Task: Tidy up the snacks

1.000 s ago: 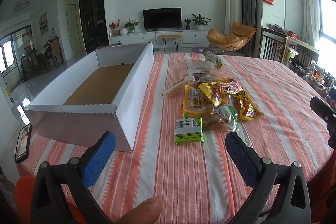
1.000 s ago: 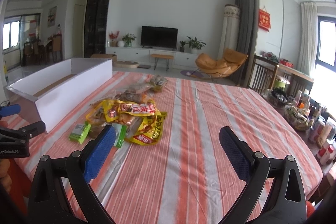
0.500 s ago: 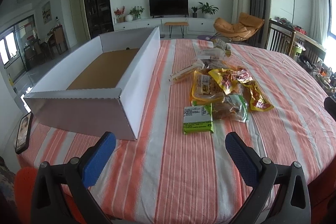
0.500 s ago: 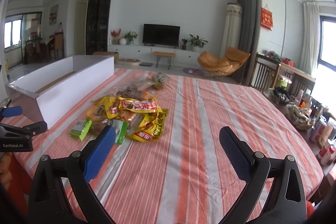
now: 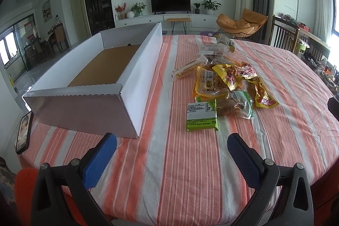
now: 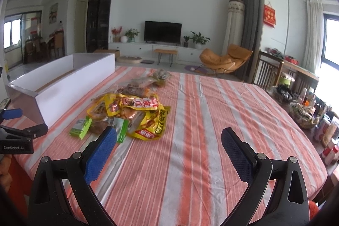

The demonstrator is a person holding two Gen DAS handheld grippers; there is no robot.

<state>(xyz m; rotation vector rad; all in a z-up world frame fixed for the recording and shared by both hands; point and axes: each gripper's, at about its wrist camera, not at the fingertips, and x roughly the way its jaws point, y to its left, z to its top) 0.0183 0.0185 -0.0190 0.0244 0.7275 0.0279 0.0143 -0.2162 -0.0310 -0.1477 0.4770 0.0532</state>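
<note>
A pile of snack packets (image 5: 226,82) lies mid-table on the striped cloth; it also shows in the right wrist view (image 6: 131,107). A green packet (image 5: 201,115) lies nearest me, also seen in the right wrist view (image 6: 81,127). An empty white cardboard box (image 5: 99,77) with a brown floor stands to the left of the pile; it also shows in the right wrist view (image 6: 63,82). My left gripper (image 5: 171,143) is open and empty, above the cloth short of the green packet. My right gripper (image 6: 168,139) is open and empty, to the right of the pile.
A phone (image 5: 23,131) lies on the table's left edge beside the box. Bottles and a basket (image 6: 305,115) crowd a side surface at the right. The left gripper's body (image 6: 19,137) shows at the left of the right wrist view. The table edge is close in front.
My left gripper has risen and moved forward, so the box and packets look nearer and lower. The thumb under it is gone from view. The right gripper has edged forward slightly.
</note>
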